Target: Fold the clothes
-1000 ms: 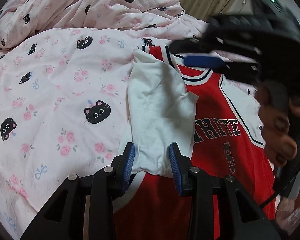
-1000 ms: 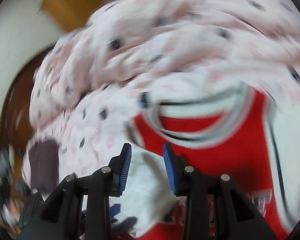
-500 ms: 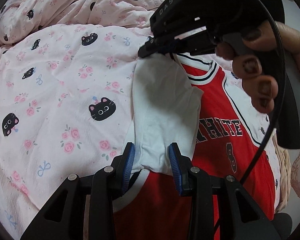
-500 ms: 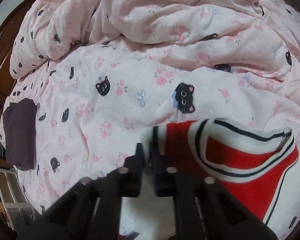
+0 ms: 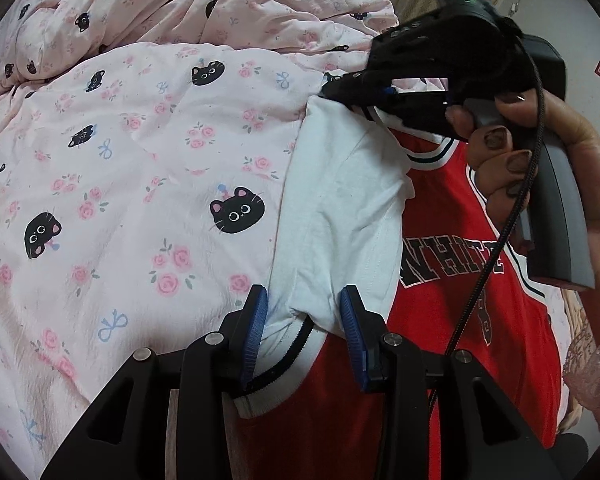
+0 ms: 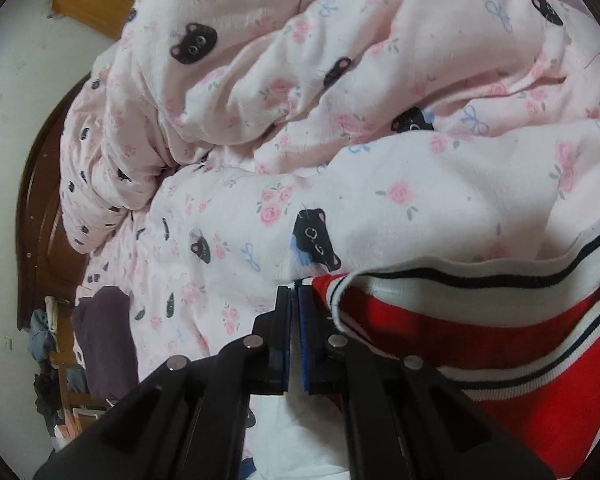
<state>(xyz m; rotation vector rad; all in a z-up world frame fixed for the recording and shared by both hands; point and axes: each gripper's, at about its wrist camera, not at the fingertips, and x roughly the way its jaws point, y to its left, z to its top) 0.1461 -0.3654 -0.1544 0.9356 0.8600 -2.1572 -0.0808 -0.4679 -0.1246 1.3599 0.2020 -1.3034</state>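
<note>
A red and white basketball jersey (image 5: 455,240) lies on a pink quilt, with its white sleeve (image 5: 339,216) folded over the red front. My left gripper (image 5: 303,320) is open, its blue pads either side of the sleeve's lower edge near the armhole trim. My right gripper (image 5: 359,94) is shut on the jersey's shoulder by the striped collar, seen at the far end in the left wrist view. In the right wrist view its gripper (image 6: 294,312) has its pads pressed together at the red and white collar edge (image 6: 439,280).
The pink quilt (image 5: 140,184) with black cats and roses covers the bed and bunches up at the back (image 6: 300,80). A dark purple cloth (image 6: 104,344) lies at the bed's left edge. A wooden bed frame (image 6: 40,208) and clutter sit beyond.
My right gripper swept to the jersey's shoulder and closed on it by the collar. My left gripper stayed open around the sleeve's lower edge.
</note>
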